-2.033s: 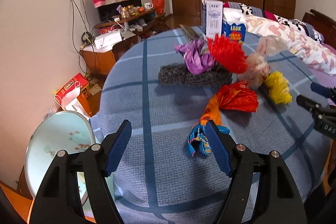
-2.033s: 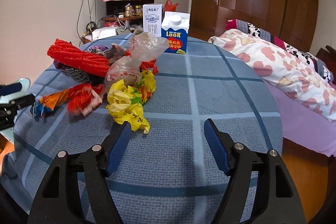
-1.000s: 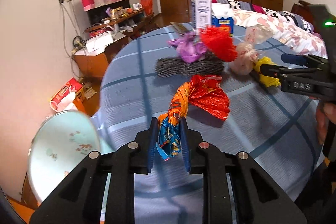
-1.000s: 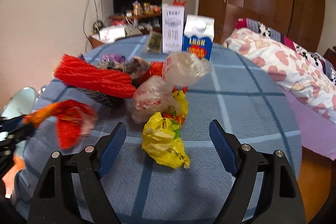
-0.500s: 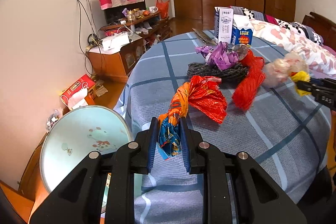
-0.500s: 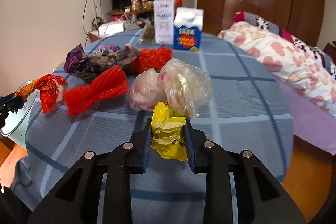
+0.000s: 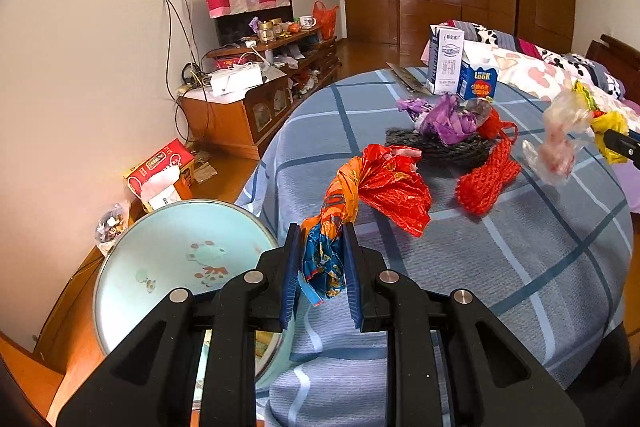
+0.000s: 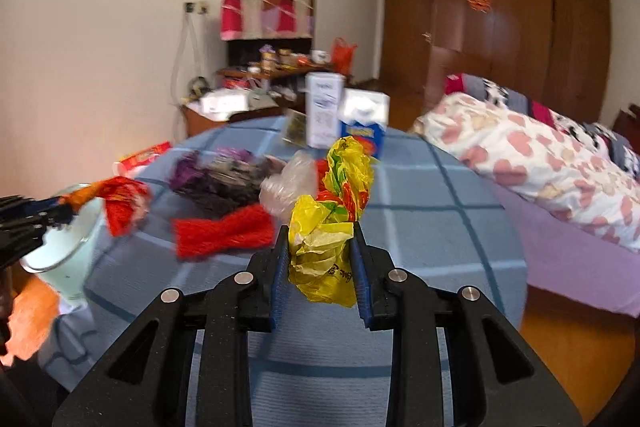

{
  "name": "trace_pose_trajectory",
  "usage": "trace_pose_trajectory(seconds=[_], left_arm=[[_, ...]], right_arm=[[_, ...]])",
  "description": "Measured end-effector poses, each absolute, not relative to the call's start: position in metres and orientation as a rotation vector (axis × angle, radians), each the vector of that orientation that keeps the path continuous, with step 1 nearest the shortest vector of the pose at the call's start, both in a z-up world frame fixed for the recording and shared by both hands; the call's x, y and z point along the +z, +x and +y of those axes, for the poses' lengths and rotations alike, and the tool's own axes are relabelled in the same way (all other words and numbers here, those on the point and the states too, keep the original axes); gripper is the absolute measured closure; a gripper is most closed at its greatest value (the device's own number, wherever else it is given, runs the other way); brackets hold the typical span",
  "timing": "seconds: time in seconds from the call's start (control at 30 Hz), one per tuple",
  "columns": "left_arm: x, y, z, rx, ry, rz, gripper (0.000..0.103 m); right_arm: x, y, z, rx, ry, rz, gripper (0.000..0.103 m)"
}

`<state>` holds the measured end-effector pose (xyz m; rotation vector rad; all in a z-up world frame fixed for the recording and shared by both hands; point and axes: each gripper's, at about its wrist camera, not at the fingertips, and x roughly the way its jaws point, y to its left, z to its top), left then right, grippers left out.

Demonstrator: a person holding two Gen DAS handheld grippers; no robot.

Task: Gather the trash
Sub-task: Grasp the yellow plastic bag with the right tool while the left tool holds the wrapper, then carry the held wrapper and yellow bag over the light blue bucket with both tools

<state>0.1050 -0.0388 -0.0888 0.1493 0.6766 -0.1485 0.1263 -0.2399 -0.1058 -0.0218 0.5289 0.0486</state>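
My left gripper [image 7: 322, 259] is shut on the blue tail of a twisted orange and red plastic wrapper [image 7: 380, 183], whose far end trails over the table's left edge. A pale blue basin [image 7: 160, 267] sits just below and left of that edge. My right gripper [image 8: 320, 267] is shut on a crumpled yellow wrapper [image 8: 332, 219], held up off the cloth. In the left wrist view that yellow wrapper [image 7: 608, 131] hangs at far right with a clear plastic bag [image 7: 560, 143] dangling beside it.
On the round table with the blue checked cloth [image 7: 520, 267] lie a red mesh [image 7: 486, 179], a purple wrapper [image 7: 448, 119] on dark netting [image 7: 444, 147], and two cartons [image 7: 446, 67] at the far edge. A bed [image 8: 560, 163] runs along the right; a red tissue box [image 7: 160, 171] is on the floor.
The right gripper closed on the yellow wrapper and lifted it, the clear bag rising alongside. The left gripper, still shut on the orange wrapper, drew it back toward the basin.
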Motion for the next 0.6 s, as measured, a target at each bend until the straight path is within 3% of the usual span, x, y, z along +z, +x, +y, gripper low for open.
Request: trace_pose_trajectory(seconds=[0.6], left_arm=[[-0.081, 0.095, 0.006, -0.062, 0.137, 0.664, 0.082]], right_arm=[[-0.108, 0.153, -0.155, 0.219, -0.109, 0.522, 0.074]])
